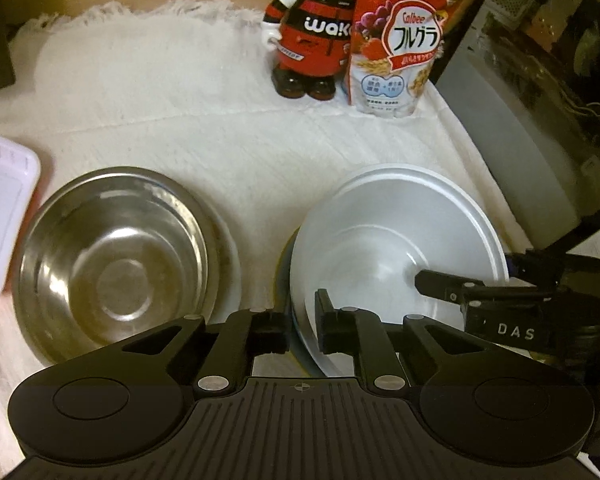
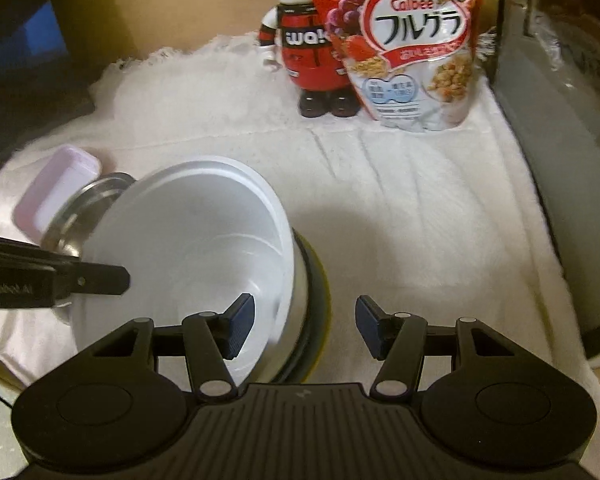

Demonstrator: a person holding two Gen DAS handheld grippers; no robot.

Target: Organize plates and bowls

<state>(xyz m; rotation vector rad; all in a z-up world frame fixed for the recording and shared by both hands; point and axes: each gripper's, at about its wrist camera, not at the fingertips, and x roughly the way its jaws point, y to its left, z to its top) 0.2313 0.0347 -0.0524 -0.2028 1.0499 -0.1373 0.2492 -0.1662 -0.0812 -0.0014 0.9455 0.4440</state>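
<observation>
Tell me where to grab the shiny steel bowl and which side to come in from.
Take the round stainless-steel bowl by its thin rim, on the near edge facing the camera. It sits upright and open, so one finger could slip inside and the other outside. Its far side overlaps a white plate and the pale pink tray crowds its left, so the near side looks freest.
</observation>
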